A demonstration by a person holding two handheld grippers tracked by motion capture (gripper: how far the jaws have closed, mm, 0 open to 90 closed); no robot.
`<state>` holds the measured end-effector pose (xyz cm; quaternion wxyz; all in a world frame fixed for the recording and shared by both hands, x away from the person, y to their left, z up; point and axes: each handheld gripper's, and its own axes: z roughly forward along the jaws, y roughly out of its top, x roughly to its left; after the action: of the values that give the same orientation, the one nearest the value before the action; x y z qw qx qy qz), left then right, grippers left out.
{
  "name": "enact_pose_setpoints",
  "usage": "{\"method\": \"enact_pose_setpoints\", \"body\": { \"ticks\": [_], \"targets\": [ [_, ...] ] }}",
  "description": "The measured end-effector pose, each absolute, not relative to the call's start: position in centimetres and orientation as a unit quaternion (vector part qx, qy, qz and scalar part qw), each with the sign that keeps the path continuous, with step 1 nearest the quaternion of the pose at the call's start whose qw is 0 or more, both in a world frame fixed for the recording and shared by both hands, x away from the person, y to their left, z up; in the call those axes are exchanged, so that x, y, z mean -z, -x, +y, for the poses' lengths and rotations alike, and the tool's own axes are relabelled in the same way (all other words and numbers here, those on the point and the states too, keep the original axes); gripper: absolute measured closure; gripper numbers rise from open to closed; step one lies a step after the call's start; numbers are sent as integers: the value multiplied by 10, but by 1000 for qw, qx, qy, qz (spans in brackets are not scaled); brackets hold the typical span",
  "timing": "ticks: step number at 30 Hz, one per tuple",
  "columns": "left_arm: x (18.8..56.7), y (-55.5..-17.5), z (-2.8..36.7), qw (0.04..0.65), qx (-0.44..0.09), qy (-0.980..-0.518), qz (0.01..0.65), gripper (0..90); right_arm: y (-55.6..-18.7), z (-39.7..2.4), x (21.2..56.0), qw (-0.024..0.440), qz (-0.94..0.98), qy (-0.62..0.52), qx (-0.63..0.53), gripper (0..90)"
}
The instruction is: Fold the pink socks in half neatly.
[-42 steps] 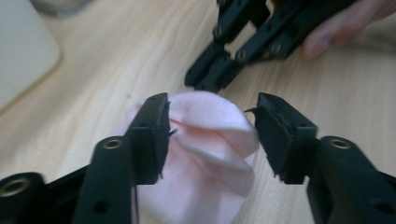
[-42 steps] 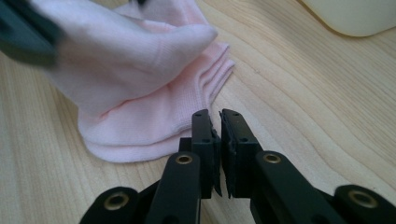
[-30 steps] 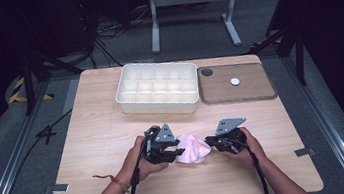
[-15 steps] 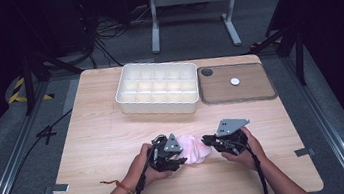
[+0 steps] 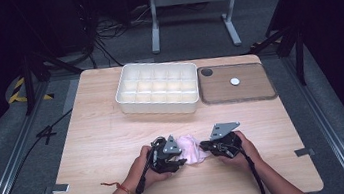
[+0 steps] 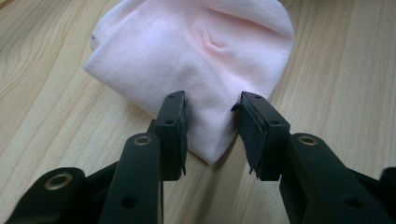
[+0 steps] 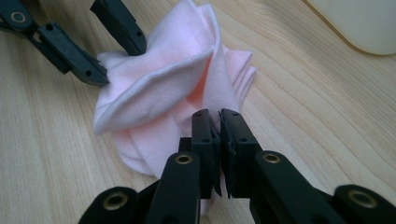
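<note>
Soft pink knit cloth [image 6: 196,60] lies on a matt, pale wood-grain table [image 5: 100,141] beside a smooth white plastic tray [image 5: 156,87].

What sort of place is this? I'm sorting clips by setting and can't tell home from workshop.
Probably a lab or test room set up for recording, not a home: a lone wooden table stands on grey floor, cables trail behind it, and metal rails run alongside.

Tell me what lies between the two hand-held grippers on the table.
A crumpled pink cloth lies between the left hand-held gripper and the right hand-held gripper, as the high view shows. The right one pinches its edge; the left one's jaws straddle a corner.
</note>
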<state>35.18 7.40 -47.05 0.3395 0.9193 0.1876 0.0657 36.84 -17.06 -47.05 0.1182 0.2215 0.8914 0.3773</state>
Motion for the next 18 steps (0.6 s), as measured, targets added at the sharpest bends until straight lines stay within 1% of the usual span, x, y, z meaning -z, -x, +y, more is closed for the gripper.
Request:
{"method": "enact_pose_setpoints", "body": {
  "ticks": [1,5,8,10,11,12,13,15,16,18],
  "targets": [
    [472,-351,74,347,-65,-916,192,625,-368,-171,470,120,891,-219,-378,830],
    [472,-351,74,345,-68,-916,192,629,-366,-173,460,121,879,-225,-404,786],
    [473,-351,75,351,-69,-913,195,629,-358,-168,447,129,867,-221,-428,717],
    [473,-351,75,350,-69,-914,194,629,-355,-164,445,131,867,-215,-430,701],
    [472,-351,74,349,-69,-915,192,629,-348,-154,442,132,870,-202,-429,656],
    [472,-351,75,347,-72,-916,191,629,-348,-154,442,132,870,-202,-429,656],
    [472,-350,74,347,-72,-915,193,627,-343,-145,443,134,878,-187,-420,594],
    [472,-350,74,347,-75,-915,192,624,-341,-141,444,138,882,-185,-411,578],
    [472,-350,74,347,-75,-915,194,622,-341,-135,449,156,894,-180,-380,577],
    [473,-349,74,347,-73,-914,195,622,-342,-134,451,159,895,-184,-374,580]
  ]
}}
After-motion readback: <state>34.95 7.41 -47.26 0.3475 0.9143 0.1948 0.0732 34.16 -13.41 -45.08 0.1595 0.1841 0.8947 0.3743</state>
